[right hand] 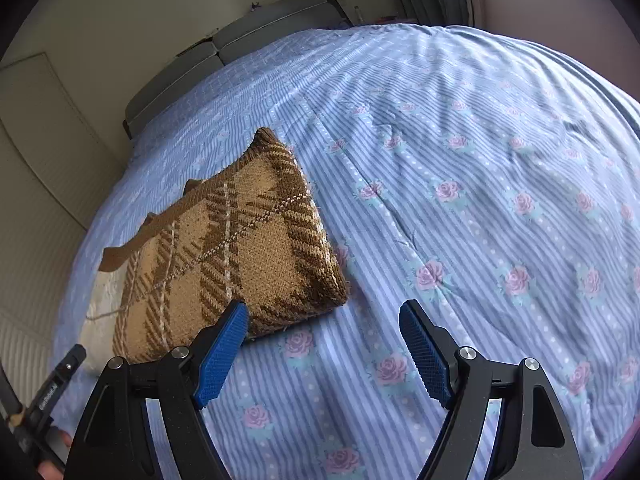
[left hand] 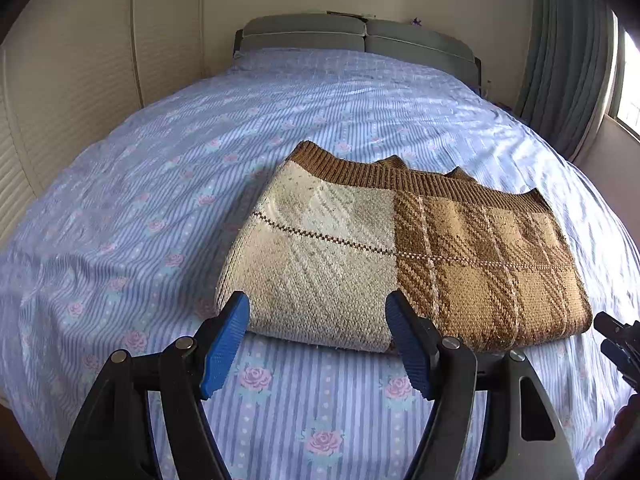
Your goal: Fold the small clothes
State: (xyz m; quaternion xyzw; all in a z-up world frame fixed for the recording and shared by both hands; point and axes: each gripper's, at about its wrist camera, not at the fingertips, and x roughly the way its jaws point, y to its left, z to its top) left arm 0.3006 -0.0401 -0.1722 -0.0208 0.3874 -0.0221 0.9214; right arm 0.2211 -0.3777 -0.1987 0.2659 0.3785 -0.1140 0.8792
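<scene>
A folded knitted sweater (left hand: 400, 252), cream on its left half and brown plaid on its right, lies flat on the bed. My left gripper (left hand: 318, 308) is open, just short of the sweater's near edge, with nothing between its blue pads. In the right wrist view the sweater (right hand: 224, 256) lies to the left. My right gripper (right hand: 324, 316) is open over bare sheet, off the sweater's near right corner, holding nothing. The right gripper's body (left hand: 620, 344) shows at the right edge of the left wrist view, and the left gripper's body (right hand: 60, 380) at the lower left of the right wrist view.
The bed wears a blue striped sheet with pink roses (left hand: 160, 184), with wide room around the sweater (right hand: 480, 200). A grey headboard (left hand: 360, 38) stands at the far end. Pale louvred closet doors (left hand: 60, 100) are on the left; a teal curtain (left hand: 568, 60) and window are on the right.
</scene>
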